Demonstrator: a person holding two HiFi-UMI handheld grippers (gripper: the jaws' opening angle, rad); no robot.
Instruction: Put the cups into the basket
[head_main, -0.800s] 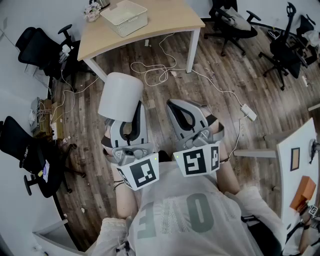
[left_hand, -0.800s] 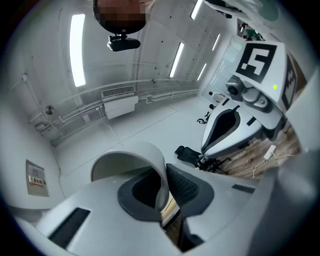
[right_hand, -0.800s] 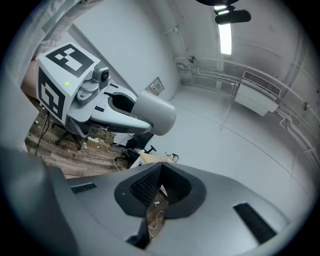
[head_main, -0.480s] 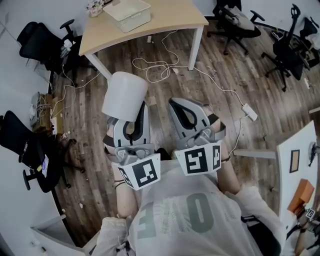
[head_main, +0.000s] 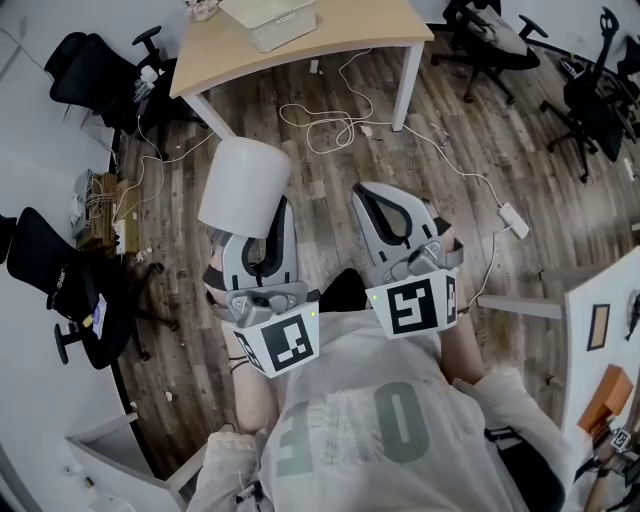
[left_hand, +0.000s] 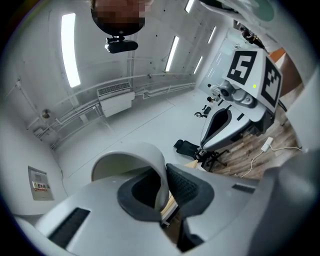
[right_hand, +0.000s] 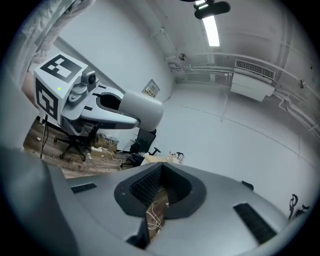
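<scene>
At the left edge of the head view, black office chairs (head_main: 60, 290) stand on the brown wood-plank floor (head_main: 180, 400), partly cropped. Right of them, the left hand-held gripper (head_main: 268, 212) is raised before the person's chest. It pinches the wall of a plain white cylindrical cup (head_main: 243, 185), whose mouth faces the gripper. The left gripper view shows one jaw inside the mouth and one outside, with the rim clamped between them; the cup's far end is hidden there. Higher up, on the pale wooden desk (head_main: 350, 25), the white plastic basket (head_main: 268, 18) is cut off by the top edge, well apart from the cup. White cables (head_main: 325, 125) loop on the floor below the desk. Further right, the right hand-held gripper (head_main: 388, 200) has its jaws pressed together on nothing; only a slit of floor shows between them.
</scene>
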